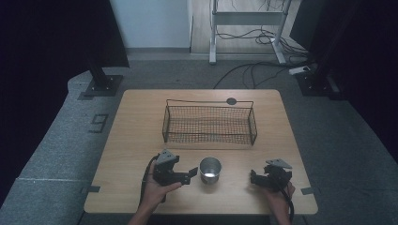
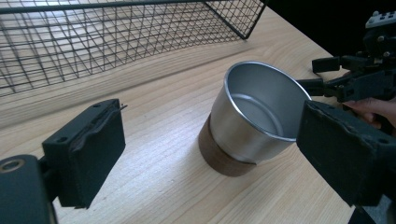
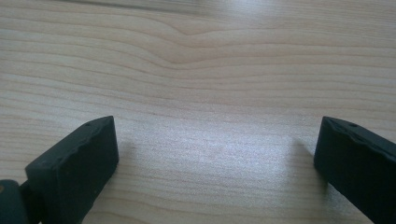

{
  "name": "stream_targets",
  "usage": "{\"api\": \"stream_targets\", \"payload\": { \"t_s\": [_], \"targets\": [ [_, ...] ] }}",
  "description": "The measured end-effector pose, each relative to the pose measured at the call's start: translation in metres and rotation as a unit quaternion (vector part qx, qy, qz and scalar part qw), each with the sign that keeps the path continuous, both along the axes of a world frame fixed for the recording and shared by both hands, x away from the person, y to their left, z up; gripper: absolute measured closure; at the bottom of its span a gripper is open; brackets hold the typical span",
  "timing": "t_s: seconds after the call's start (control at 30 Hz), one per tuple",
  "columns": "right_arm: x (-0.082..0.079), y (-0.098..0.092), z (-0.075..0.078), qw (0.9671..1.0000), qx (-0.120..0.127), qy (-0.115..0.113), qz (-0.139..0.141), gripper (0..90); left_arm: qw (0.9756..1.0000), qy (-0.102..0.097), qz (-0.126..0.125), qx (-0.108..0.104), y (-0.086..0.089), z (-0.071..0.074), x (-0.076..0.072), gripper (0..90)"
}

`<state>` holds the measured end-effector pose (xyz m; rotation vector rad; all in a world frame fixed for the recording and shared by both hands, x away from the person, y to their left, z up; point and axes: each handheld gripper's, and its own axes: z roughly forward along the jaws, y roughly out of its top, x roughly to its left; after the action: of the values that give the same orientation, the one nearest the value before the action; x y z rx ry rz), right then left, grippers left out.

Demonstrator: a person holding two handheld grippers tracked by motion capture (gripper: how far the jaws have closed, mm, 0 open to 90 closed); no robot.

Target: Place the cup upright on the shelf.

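Metal cup [image 1: 210, 170] is seen upright on the wooden table [image 1: 141, 140], near the person's edge and between the two grippers, with the wire basket [image 1: 209, 123] standing empty farther back, apart from it. The cup is open at the top and nothing is seen inside; a dark band is wrapped round its foot, as is shown in the left gripper view [image 2: 254, 119].

The left gripper [image 1: 190, 174] is placed just beside the cup, with its jaws spread wide and pointed toward it from the left. In its own view the cup is found ahead and toward the right-hand jaw, not centred in the gap, and no contact can be made out. The cup's axis is vertical, so a sideways approach across its wall is judged to be what the jaws are set for.

The right gripper [image 1: 254, 178] is held well apart from the cup, on its other side, also with jaws wide and nothing between them [image 3: 210, 163]; bare tabletop is all that lies before them.

The left gripper is plainly the nearer. A small shift is judged to be needed so that the cup is centred before closing.
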<state>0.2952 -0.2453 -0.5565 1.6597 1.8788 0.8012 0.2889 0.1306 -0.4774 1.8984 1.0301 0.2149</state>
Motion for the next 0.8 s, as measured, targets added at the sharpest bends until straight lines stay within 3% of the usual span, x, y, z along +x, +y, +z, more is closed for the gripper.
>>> {"api": "stream_targets", "payload": {
  "t_s": [0.37, 0.8],
  "targets": [
    [0.0, 0.0, 0.0, 1.0, 0.0, 0.0, 0.0, 0.0, 0.9997, 0.005, -0.01, 0.021, -0.019, -0.005, 0.001, 5.1],
    [0.0, 0.0, 0.0, 1.0, 0.0, 0.0, 0.0, 0.0, 0.9992, 0.004, -0.033, 0.022, -0.034, -0.01, -0.001, 3.3]
  ]
}}
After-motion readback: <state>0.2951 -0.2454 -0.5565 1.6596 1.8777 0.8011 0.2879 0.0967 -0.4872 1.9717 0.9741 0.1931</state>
